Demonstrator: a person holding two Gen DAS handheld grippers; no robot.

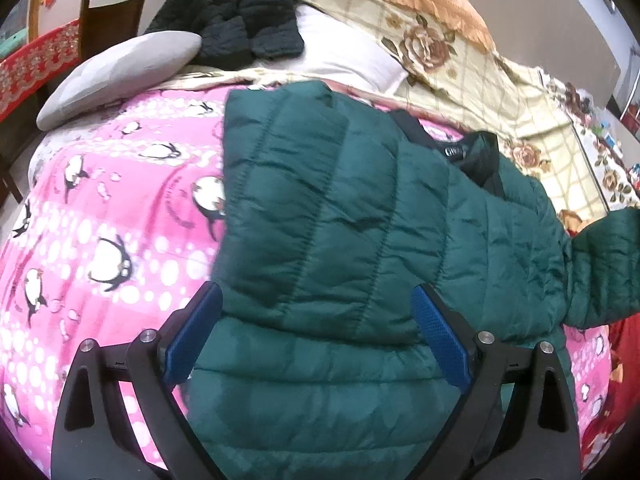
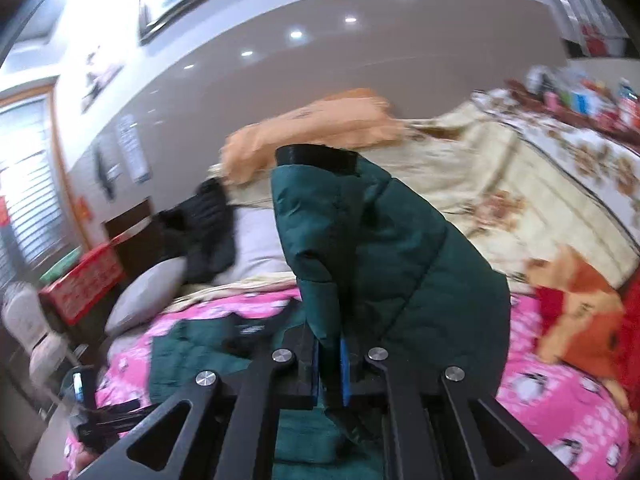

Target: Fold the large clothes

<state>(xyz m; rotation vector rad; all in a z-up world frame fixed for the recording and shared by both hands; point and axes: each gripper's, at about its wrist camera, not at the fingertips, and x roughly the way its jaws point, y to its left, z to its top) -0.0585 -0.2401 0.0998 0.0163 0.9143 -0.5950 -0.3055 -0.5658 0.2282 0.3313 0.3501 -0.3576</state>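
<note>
Pinching a sleeve (image 2: 360, 240) of the green puffer jacket (image 1: 340, 208) between its blue pads (image 2: 345, 364), the right claw (image 2: 331, 364) holds that sleeve raised above the bed, its black cuff (image 2: 316, 158) uppermost. Over the jacket's lower part the left claw (image 1: 316, 308) hangs with its fingers spread wide and nothing between them. Quilted and partly folded, the jacket lies on a pink penguin-print blanket (image 1: 100, 220), with a grey pillow (image 1: 116, 76) and a black garment (image 1: 236, 16) beyond it.
</note>
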